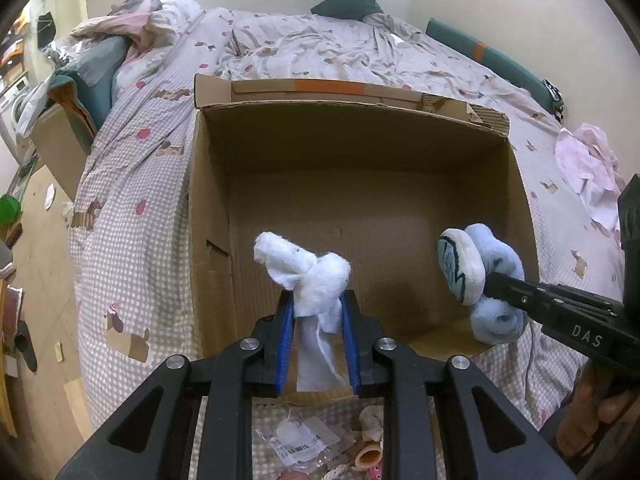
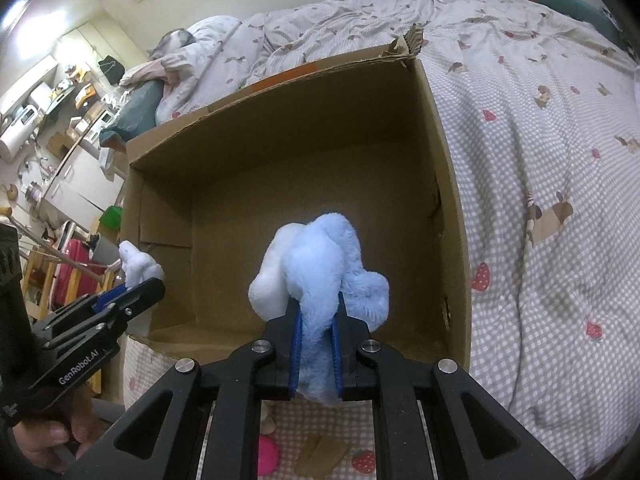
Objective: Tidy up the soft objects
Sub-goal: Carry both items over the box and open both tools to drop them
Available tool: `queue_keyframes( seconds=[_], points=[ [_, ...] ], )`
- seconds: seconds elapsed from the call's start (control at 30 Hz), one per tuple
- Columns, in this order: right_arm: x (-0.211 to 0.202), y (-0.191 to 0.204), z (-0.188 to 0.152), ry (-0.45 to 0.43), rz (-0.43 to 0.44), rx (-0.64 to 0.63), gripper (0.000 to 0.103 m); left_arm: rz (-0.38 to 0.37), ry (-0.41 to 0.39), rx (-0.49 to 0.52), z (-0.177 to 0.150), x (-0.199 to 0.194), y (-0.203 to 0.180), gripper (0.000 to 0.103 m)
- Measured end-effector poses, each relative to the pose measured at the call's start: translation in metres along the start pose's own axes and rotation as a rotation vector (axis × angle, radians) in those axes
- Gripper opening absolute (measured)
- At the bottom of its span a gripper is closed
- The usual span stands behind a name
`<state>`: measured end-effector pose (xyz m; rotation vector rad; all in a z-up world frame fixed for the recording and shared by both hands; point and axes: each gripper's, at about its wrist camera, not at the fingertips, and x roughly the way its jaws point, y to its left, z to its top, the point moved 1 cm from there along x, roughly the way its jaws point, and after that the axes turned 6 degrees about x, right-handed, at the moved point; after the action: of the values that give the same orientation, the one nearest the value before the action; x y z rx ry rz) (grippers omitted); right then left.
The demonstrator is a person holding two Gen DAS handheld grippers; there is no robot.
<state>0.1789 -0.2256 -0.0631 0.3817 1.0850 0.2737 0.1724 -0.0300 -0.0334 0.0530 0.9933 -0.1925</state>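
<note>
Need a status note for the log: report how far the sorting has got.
Done: nothing visible inside the cardboard box yet. In hand: left gripper grips a white fluffy piece, right gripper a light blue plush, both over the box. Left: releasing them, then the small items on the bed.

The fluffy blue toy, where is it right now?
The blue plush toy is pinched in the right claw, held over the near edge of the open cardboard box on the bed, to the right of the white cloth in the left claw.

We see a white fluffy wad (image 1: 308,276) and a light-blue plush toy (image 2: 324,264) held above an open cardboard box (image 1: 360,200).
</note>
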Motion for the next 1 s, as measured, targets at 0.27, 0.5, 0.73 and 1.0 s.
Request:
queue_keyframes(
  seconds=[0.27,0.5,0.73,1.0],
  points=[
    [-0.002,0.002,0.002,-0.006,0.043,0.013,0.015,-0.039,-0.03,0.005,0.003,-0.008,-0.007,0.07],
    [-0.012,-0.003,0.006,-0.058,0.05,0.036,0.07,0.023,-0.045,0.012,0.005,-0.012,-0.006,0.082],
    [-0.017,-0.007,0.009,-0.08,0.042,0.059,0.086,0.036,-0.032,0.0,0.004,-0.009,-0.002,0.083],
    [-0.017,-0.003,0.005,-0.065,0.02,0.034,0.086,0.047,-0.038,-0.018,0.003,-0.016,-0.004,0.083]
  ],
)
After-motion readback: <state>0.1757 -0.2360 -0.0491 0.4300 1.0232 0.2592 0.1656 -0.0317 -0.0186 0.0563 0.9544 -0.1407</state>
